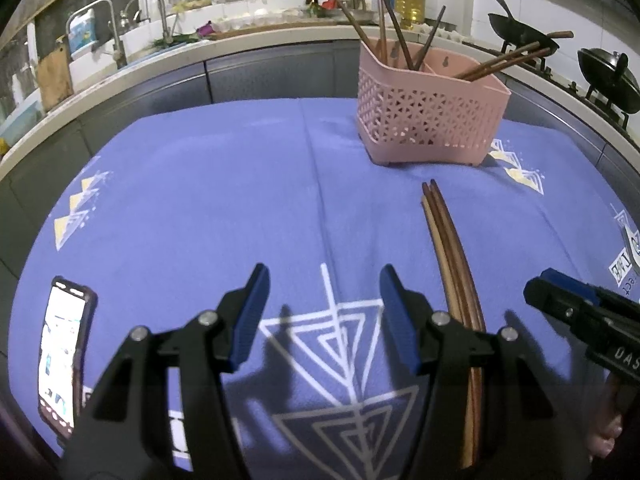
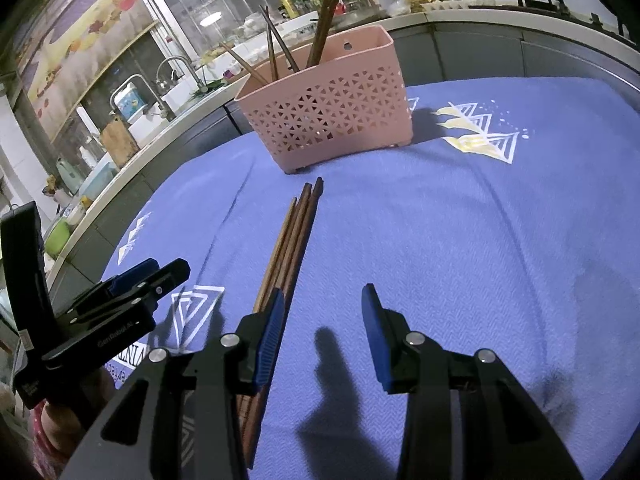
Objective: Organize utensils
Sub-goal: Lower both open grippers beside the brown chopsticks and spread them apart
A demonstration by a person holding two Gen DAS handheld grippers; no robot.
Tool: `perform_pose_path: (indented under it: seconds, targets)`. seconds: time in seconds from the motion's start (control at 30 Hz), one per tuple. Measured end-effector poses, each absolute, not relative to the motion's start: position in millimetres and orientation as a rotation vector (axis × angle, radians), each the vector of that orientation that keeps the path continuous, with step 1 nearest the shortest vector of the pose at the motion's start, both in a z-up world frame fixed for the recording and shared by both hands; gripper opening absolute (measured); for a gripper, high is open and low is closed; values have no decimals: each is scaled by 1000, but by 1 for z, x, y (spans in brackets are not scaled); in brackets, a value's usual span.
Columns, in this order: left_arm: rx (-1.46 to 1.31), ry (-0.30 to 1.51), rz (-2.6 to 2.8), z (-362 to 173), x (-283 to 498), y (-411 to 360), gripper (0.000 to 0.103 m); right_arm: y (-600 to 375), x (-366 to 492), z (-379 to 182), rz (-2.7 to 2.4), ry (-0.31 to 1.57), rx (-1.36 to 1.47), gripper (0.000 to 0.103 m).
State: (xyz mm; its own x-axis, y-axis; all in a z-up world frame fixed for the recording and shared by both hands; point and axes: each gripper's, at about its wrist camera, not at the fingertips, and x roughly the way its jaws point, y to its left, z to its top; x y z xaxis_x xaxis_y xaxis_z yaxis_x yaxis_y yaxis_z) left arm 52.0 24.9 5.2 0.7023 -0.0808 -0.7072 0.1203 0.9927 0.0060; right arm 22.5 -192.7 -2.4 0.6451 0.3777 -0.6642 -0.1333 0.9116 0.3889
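Both the left claw (image 1: 322, 320) and right claw (image 2: 322, 338) hover spread and empty. Brown wooden chopsticks (image 2: 294, 240) lie bundled at frame centre, below the pink perforated plastic basket (image 2: 326, 116). Pinching several together risks scattering them.

The blue woven tablecloth (image 2: 460, 240) looks matt, with a fine herringbone texture. The pink perforated plastic basket (image 1: 428, 116) is smooth and slightly satin. The brown wooden chopsticks (image 2: 296, 232), at 12 o'clock from the black phone with glossy screen (image 1: 60, 352), look smooth and dull.
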Motion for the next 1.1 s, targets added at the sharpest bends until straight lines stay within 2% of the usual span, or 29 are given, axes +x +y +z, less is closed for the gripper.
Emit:
perform_pose_path:
  seconds: [0.07,0.3,0.4,0.73,0.97,1.03,1.1]
  targets:
    - [55,783,-108,5,52,25,60,-193,24,-4,296,827,325,41]
    - [59,788,-106,2,53,26,61,-195,25,-6,293,840,341,41]
    - [59,800,-102,-2,55,28,71,-197,27,-9,294,857,357,42]
    - [38,860,-97,-13,61,40,78,-196,28,-15,276,899,347,47]
    - [30,912,-98,-24,63,44,83,-197,25,-16,278,888,364,57]
    - [37,915,-102,-25,61,44,89,-195,23,-16,280,878,360,62]
    - [33,927,-118,-26,61,44,96,-193,21,-16,286,868,355,72]
